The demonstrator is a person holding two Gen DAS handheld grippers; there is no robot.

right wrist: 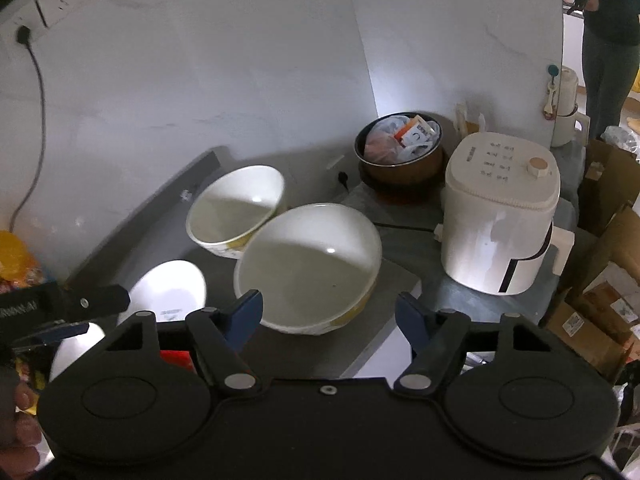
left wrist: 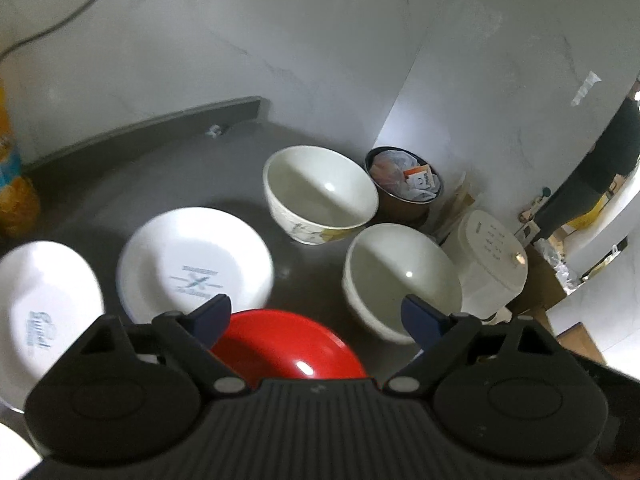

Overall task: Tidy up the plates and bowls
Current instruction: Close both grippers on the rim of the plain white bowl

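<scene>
**Both grippers spread wide over dishes on grey counter**

Left wrist view: left gripper (left wrist: 316, 316) hangs above the counter (left wrist: 160, 168), blue-tipped jaws wide apart, nothing between them. Directly below sits a glossy red plate (left wrist: 292, 352), partly hidden by the gripper body. Left of it a white plate with blue print (left wrist: 196, 260), round and shallow; a second white plate (left wrist: 44, 300) further left, cut by the frame edge. Two empty cream bowls: far bowl (left wrist: 320, 196) with a floral pattern on its outer wall, near bowl (left wrist: 400, 280) at the right jaw tip, close to the counter's right edge. Behind them a dark round pot (left wrist: 404, 184) stuffed with plastic bags and packets. White boxy appliance (left wrist: 488, 264) beside the near bowl.

Right wrist view: right gripper (right wrist: 330, 312) held above the near bowl (right wrist: 312, 264), jaws wide apart, gripping nothing; bowl empty, smooth glazed, yellow band low on its wall. Far bowl (right wrist: 236, 212) just behind, apparently touching. The printed white plate (right wrist: 168, 288) lies left. Pot (right wrist: 400, 152) and appliance (right wrist: 500, 216) on the right. Left gripper's tip (right wrist: 80, 304) enters at the left edge; fingers (right wrist: 20, 420) show bottom left.
</scene>
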